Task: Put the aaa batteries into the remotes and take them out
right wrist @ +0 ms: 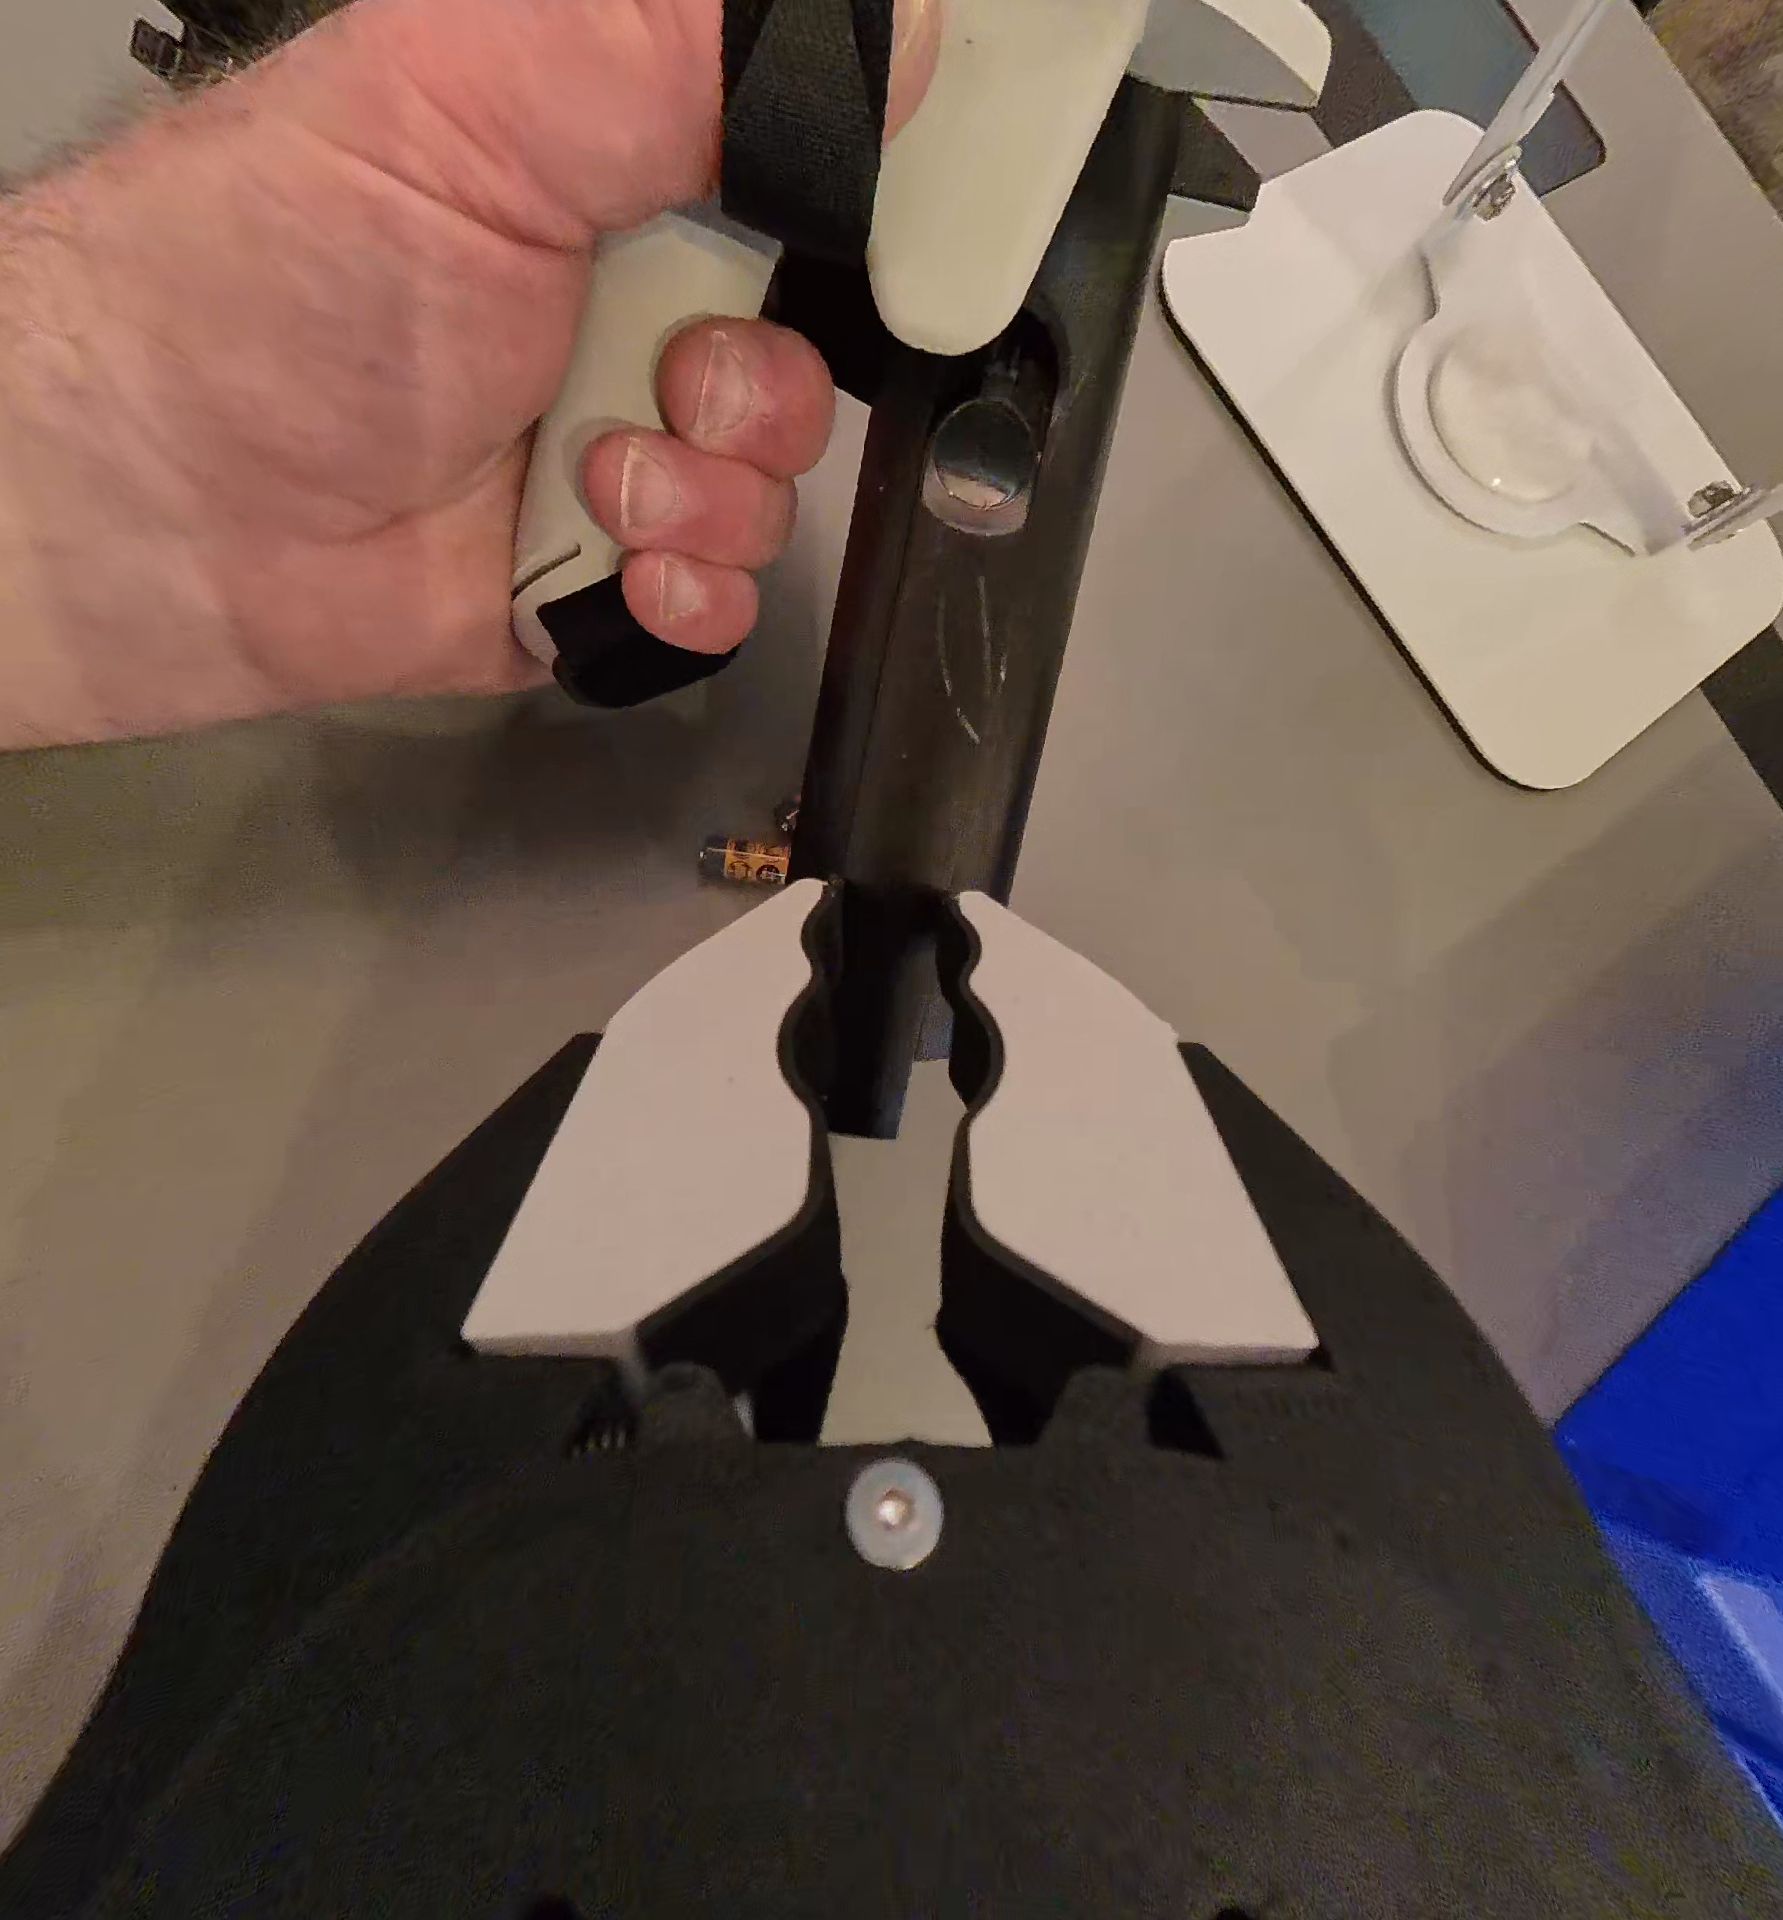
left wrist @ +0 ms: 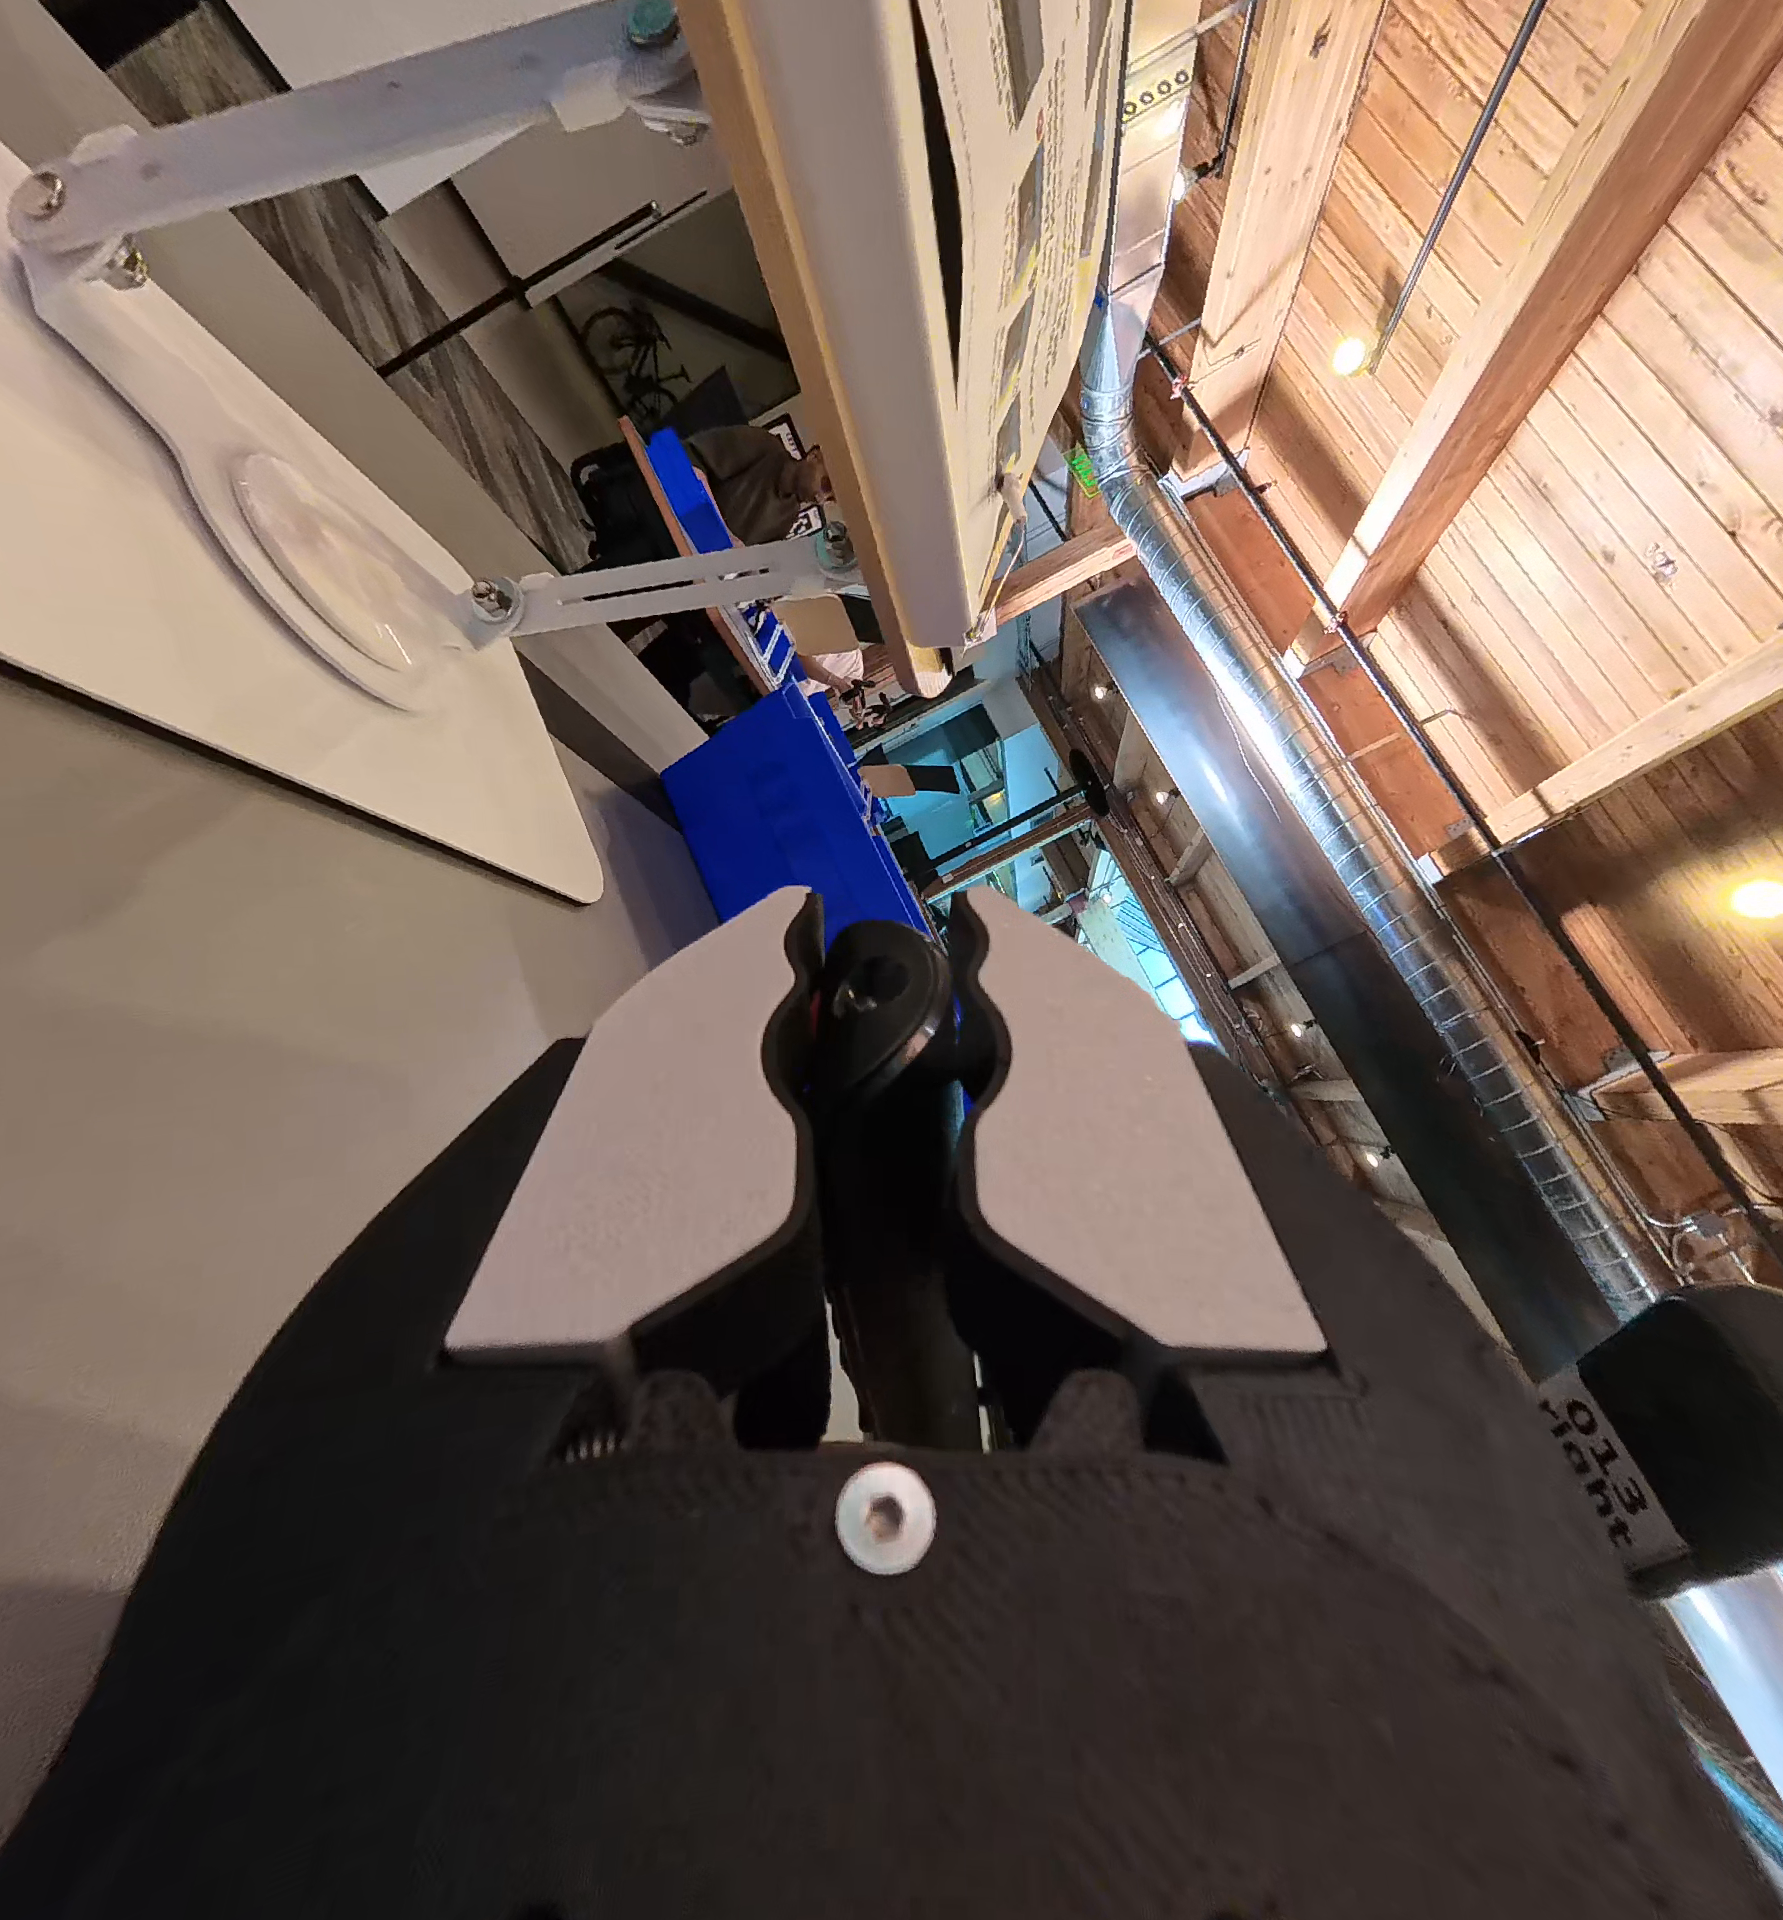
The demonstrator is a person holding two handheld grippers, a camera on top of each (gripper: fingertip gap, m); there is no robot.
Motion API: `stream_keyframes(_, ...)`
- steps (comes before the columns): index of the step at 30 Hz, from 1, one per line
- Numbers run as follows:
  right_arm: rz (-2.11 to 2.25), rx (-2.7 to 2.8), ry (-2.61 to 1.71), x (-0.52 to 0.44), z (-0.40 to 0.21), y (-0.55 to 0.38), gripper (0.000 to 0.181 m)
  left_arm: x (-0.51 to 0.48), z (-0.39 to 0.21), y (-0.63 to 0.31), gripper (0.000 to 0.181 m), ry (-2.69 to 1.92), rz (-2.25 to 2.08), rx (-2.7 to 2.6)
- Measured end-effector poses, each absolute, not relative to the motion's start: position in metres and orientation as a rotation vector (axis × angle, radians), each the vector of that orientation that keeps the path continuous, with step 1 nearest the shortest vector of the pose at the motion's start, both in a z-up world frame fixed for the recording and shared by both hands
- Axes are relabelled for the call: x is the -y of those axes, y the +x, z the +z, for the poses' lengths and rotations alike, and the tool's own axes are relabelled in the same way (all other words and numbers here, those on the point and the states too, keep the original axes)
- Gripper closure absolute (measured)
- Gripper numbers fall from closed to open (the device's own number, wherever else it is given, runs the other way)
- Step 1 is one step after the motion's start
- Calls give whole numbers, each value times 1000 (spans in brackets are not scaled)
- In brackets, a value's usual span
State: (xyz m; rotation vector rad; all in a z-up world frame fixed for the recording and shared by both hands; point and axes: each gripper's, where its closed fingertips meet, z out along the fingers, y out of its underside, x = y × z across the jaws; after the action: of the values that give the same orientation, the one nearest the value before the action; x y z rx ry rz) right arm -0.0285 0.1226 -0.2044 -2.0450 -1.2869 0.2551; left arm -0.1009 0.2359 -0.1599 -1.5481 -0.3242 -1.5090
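1. Both grippers, left and right, have pale grey fingers on black bodies.
2. The remote is black with faint pale scratches.
3. The AAA battery is orange and black.
4. The table is plain grey.
5. The bin at right is bright blue.
6. The ceiling is warm brown planks.

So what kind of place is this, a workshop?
Probably a converted loft or workshop-style office: exposed wooden ceiling, bare metal duct, a grey worktable with blue bins.
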Motion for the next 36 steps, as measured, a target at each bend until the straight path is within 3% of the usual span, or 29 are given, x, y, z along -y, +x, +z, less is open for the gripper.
stream_keyframes(7, 220, 1294, -2049, -129, -207, -35, 163, -238, -163, -103, 158, -1537, -1559, 373)
stream_keyframes(12, 249, 1276, -2029, -129, -200, -34, 152, -239, -163, -106, 158, -1518, -1598, 407)
stream_keyframes(16, 221, 1304, -2006, -129, -198, -36, 152, -238, -161, -105, 158, -1508, -1618, 409)
stream_keyframes(18, 218, 1321, -2014, -129, -202, -38, 161, -238, -160, -104, 158, -1506, -1625, 409)
stream_keyframes(23, 127, 1340, -2017, -133, -208, -37, 157, -237, -159, -105, 158, -1508, -1622, 406)
stream_keyframes(28, 366, 1272, -1998, -125, -194, -38, 133, -237, -156, -106, 158, -1487, -1654, 413)
stream_keyframes(36, 945, 991, -1991, -111, -189, -26, 129, -230, -139, -102, 158, -1430, -1738, 383)
